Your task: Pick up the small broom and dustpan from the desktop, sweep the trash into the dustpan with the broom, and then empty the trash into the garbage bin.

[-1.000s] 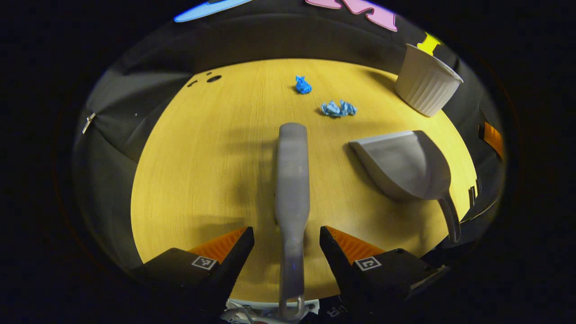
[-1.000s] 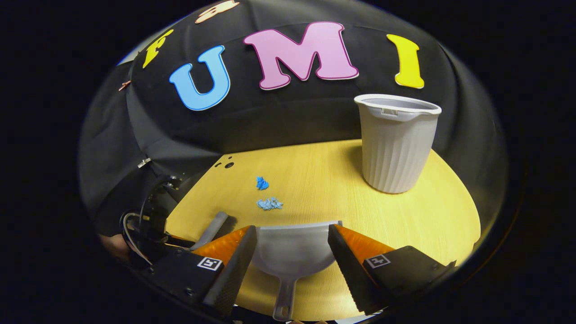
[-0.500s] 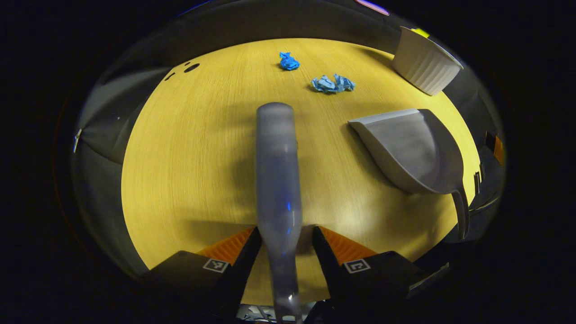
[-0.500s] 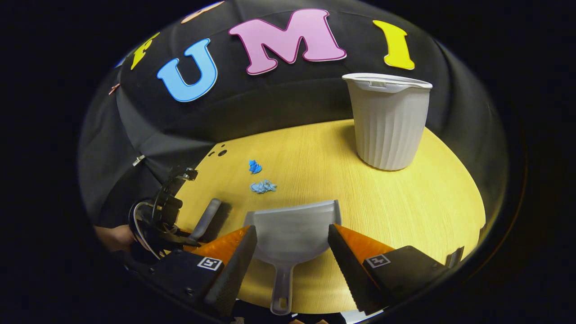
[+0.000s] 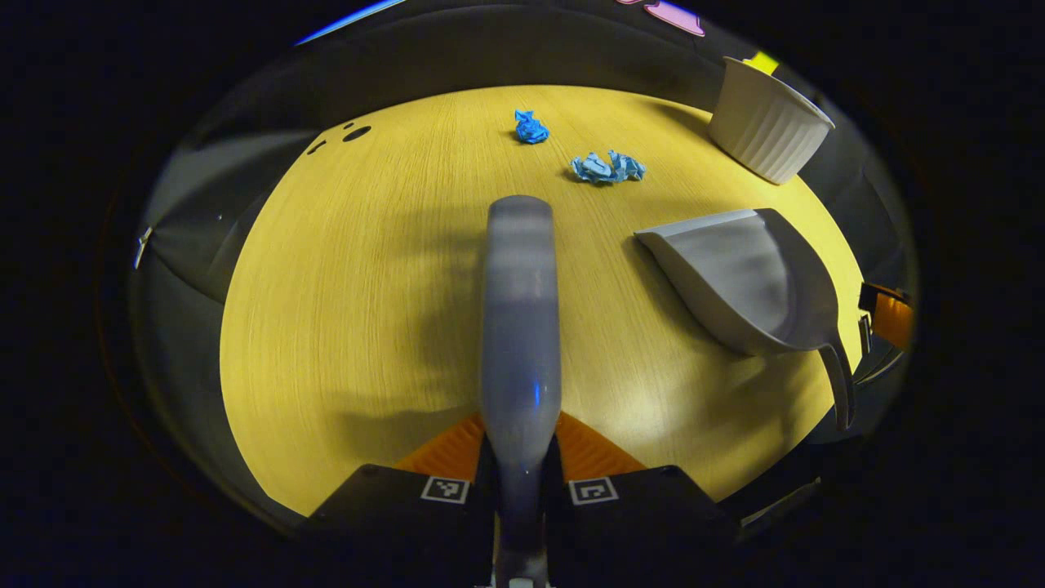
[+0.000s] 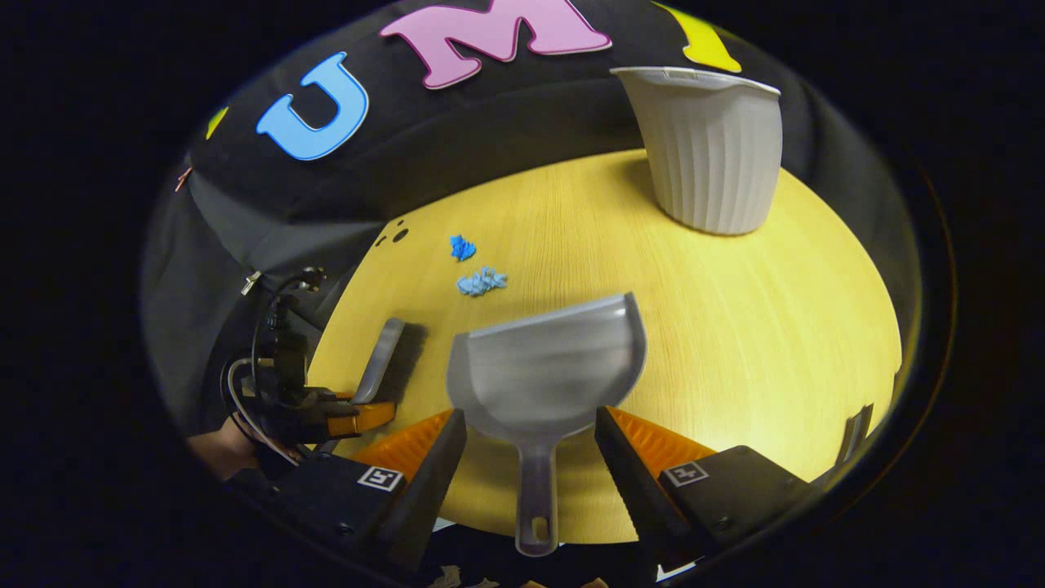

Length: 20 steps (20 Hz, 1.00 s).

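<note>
In the left gripper view the grey broom (image 5: 519,310) runs straight ahead, and my left gripper (image 5: 521,461) is shut on its handle. The grey dustpan (image 5: 747,278) lies to its right on the yellow desktop (image 5: 359,286). In the right gripper view the dustpan (image 6: 545,376) lies flat, handle pointing back between the fingers of my open right gripper (image 6: 531,457). The left gripper (image 6: 359,416) holds the broom (image 6: 384,359) at the left. Two blue paper scraps (image 6: 482,281) (image 6: 462,247) lie beyond the dustpan; they show as scraps (image 5: 607,167) (image 5: 531,128) ahead of the broom.
A ribbed white garbage bin (image 6: 706,147) stands at the far right of the desktop (image 6: 775,327), seen as the bin (image 5: 767,126) in the left gripper view. Small dark holes (image 5: 356,133) mark the far left corner. The black cloth wall closes the back.
My left gripper has closed onto the broom handle. My right gripper has come forward and tilted down, so the dustpan's handle now lies between its open fingers.
</note>
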Each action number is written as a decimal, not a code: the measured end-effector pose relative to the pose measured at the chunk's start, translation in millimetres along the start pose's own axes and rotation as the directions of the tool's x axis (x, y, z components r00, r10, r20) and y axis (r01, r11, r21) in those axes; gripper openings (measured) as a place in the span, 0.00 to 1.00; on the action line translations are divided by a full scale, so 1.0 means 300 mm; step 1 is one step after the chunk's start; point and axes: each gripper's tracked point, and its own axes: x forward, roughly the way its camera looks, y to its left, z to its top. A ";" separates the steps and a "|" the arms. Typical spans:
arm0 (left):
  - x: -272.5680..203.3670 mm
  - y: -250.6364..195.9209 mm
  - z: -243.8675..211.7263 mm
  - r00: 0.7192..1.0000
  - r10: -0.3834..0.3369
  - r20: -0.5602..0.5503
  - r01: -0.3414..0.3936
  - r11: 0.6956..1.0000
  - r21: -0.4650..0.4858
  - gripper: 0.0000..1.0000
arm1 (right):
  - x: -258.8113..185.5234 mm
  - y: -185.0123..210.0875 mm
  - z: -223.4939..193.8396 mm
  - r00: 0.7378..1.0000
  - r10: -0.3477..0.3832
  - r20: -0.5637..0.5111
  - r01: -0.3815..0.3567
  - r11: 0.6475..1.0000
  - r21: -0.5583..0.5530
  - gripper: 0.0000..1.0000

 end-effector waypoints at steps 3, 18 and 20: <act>-0.003 0.007 0.016 0.999 0.017 0.028 -0.016 1.000 -0.024 0.27 | 0.005 -0.005 -0.078 0.997 -0.005 -0.076 0.006 1.000 0.009 0.99; -0.127 0.283 0.134 0.976 0.188 0.112 -0.163 0.967 -0.196 0.26 | 0.148 -0.061 -0.227 0.973 -0.092 -0.212 0.095 0.995 0.005 0.98; -0.116 0.311 0.176 0.975 0.192 0.115 -0.171 0.971 -0.167 0.22 | 0.161 -0.048 -0.242 0.968 -0.100 -0.231 0.098 0.995 -0.020 0.98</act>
